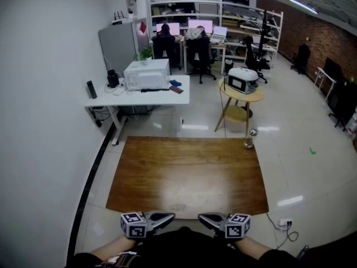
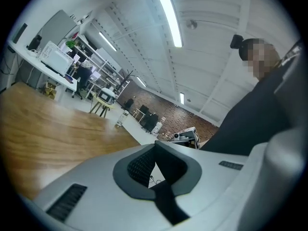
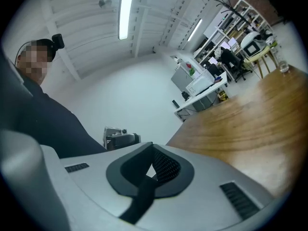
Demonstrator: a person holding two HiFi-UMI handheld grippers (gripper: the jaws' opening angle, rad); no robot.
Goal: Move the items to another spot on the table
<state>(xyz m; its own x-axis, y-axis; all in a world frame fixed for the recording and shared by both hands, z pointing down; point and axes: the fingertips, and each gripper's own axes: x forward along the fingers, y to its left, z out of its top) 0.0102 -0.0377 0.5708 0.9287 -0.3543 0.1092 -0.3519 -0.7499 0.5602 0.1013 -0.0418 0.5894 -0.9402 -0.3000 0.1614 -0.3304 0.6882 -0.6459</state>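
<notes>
The brown wooden table [image 1: 187, 175] lies bare in the head view, with no item on its top. My left gripper [image 1: 168, 218] and right gripper [image 1: 204, 219] hover at its near edge, tips pointing at each other a short gap apart. In the left gripper view the left gripper [image 2: 155, 146] has its jaws meeting at the tip with nothing between them, the tabletop [image 2: 43, 129] off to its left. The right gripper [image 3: 152, 147] in its own view is likewise shut and empty, with the tabletop [image 3: 250, 119] at its right.
A clear bottle [image 1: 250, 139] stands on the floor by the table's far right corner. Beyond it is a round yellow side table [image 1: 241, 96] carrying a white appliance. A white desk [image 1: 139, 94] with a printer sits at the back left. A power strip [image 1: 284, 223] lies on the floor at the right.
</notes>
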